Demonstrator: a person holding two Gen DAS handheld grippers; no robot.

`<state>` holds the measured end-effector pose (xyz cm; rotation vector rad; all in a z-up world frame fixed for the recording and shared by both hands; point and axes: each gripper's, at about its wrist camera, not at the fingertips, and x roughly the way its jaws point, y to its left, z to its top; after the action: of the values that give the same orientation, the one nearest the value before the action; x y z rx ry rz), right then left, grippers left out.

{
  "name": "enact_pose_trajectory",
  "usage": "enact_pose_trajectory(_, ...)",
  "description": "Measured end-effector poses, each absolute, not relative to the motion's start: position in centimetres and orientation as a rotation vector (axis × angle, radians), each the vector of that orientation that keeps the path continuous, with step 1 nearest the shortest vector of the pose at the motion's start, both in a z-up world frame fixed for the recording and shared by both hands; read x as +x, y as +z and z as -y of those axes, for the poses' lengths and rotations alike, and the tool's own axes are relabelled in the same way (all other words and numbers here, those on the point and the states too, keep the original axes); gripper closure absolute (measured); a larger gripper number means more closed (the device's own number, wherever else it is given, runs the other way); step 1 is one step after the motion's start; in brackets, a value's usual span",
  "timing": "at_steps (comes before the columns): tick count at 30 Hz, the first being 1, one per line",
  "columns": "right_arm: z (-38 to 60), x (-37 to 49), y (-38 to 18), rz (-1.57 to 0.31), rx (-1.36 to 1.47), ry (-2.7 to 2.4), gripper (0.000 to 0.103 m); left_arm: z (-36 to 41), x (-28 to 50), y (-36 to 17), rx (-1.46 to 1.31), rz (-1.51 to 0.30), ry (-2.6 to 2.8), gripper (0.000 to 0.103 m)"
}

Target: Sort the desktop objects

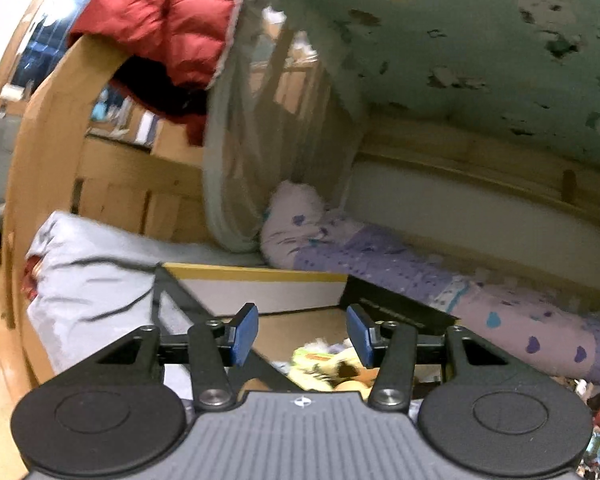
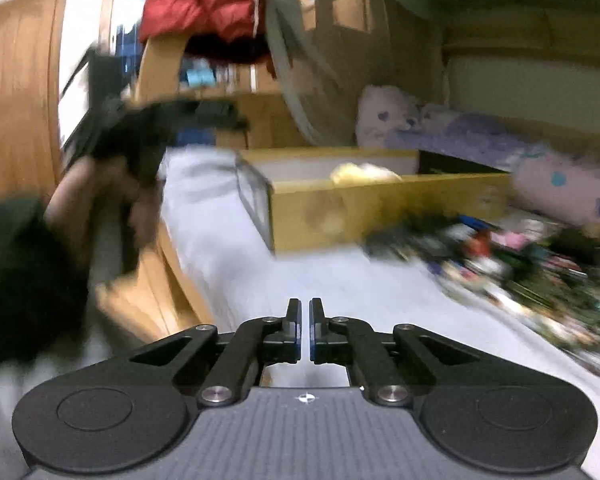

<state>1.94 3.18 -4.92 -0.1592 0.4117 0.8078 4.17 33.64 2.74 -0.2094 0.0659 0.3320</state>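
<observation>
A yellow cardboard box (image 2: 380, 208) stands open on the grey bed sheet; in the left wrist view its far wall (image 1: 260, 284) faces me. Yellow-green packets and small items (image 1: 332, 364) lie inside it. My left gripper (image 1: 302, 334) is open and empty, held just above the box's inside. My right gripper (image 2: 305, 330) is shut with nothing between its pads, low over the sheet in front of the box. A blurred pile of small colourful objects (image 2: 520, 264) lies to the right of the box. The left gripper (image 2: 140, 136) and the hand holding it show blurred at left.
A purple patterned quilt (image 1: 420, 276) and a plush toy (image 2: 384, 112) lie behind the box by the wall. A red jacket (image 1: 168, 20) hangs over a wooden bed frame (image 1: 52, 128). A grey net curtain (image 1: 240, 160) hangs at the bed's end.
</observation>
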Motion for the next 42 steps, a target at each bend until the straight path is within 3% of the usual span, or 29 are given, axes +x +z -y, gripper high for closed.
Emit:
enact_pose_trajectory(3,1.7,1.8,-4.7,-0.446,-0.153,0.588,0.093,-31.1,4.4,2.9,-0.114,-0.050,0.282,0.051)
enact_pose_trajectory(6,5.1,3.2,-5.3,-0.453,-0.115,0.391,0.071,-28.1,4.8,2.7,-0.001,-0.039,0.216,0.051)
enact_pose_trajectory(13,5.0,6.0,-7.4,-0.528,-0.104,0.331,0.072,-22.4,4.8,1.4,0.191,-0.030,0.079,0.051)
enact_pose_trajectory(20,3.9,7.1,-9.0,-0.563,-0.130,0.283,0.074,-21.8,4.9,0.9,0.174,-0.039,-0.013,0.048)
enact_pose_trajectory(23,4.0,7.2,-8.9,-0.570,-0.107,0.292,0.094,-22.1,4.9,0.8,0.169,-0.050,-0.004,0.048)
enact_pose_trajectory(27,2.8,6.4,-7.5,-0.553,-0.102,0.320,0.094,-22.6,4.4,0.9,0.157,-0.029,0.027,0.047)
enact_pose_trajectory(30,-0.1,6.0,-5.6,-0.458,-0.140,0.402,0.094,-23.6,4.3,1.3,0.141,-0.013,0.124,0.038)
enact_pose_trajectory(38,-11.0,12.5,-1.4,-0.285,-0.053,0.615,0.094,-29.6,5.2,-0.5,-0.039,-0.146,0.463,0.041)
enact_pose_trajectory(42,-16.7,16.5,-1.0,-0.296,-0.086,0.798,0.094,-31.9,4.7,-0.6,-0.178,-0.175,0.464,0.041)
